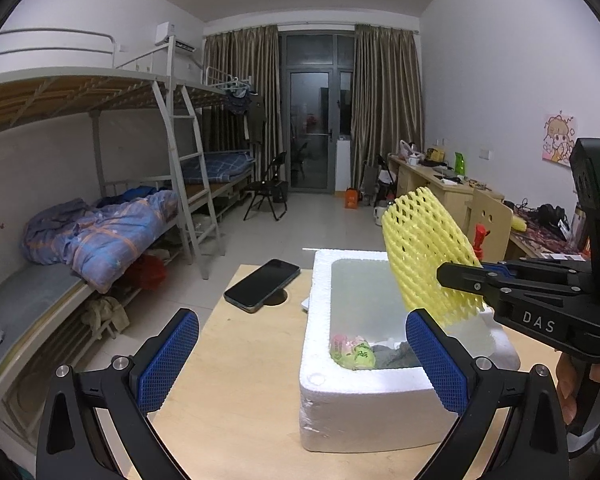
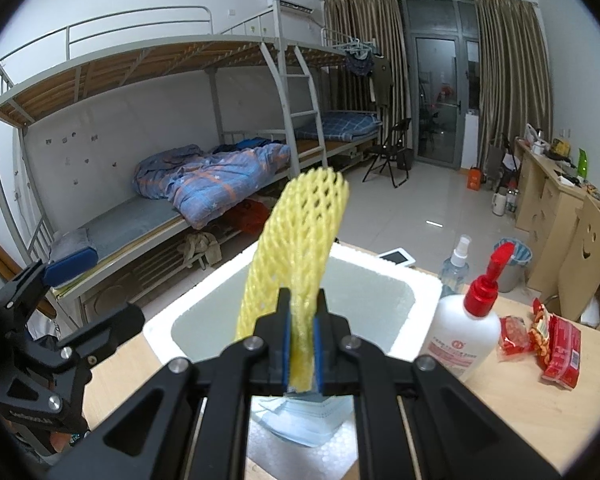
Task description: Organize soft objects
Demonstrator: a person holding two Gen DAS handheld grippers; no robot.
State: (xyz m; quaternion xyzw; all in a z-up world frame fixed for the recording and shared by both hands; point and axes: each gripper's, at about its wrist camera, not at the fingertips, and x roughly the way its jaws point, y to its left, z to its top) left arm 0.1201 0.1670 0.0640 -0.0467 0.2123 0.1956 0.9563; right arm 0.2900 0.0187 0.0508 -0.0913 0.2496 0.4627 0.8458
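Note:
My right gripper (image 2: 302,312) is shut on a yellow foam net sleeve (image 2: 300,236) and holds it upright above the white foam box (image 2: 424,284). In the left wrist view the sleeve (image 1: 424,252) hangs over the box (image 1: 364,396) at its right side, pinched by the right gripper (image 1: 452,280). My left gripper (image 1: 300,356) is open and empty, in front of the box's near left corner. Inside the box lie a pink-green soft item (image 1: 352,350) and a grey cloth (image 1: 392,354). Blue face masks (image 2: 300,416) lie in the box below the right gripper.
A black phone (image 1: 262,284) lies on the wooden table (image 1: 236,412) left of the box. A white pump bottle (image 2: 466,336), a spray bottle (image 2: 456,264) and red snack packs (image 2: 556,348) stand right of the box. Bunk beds stand to the left.

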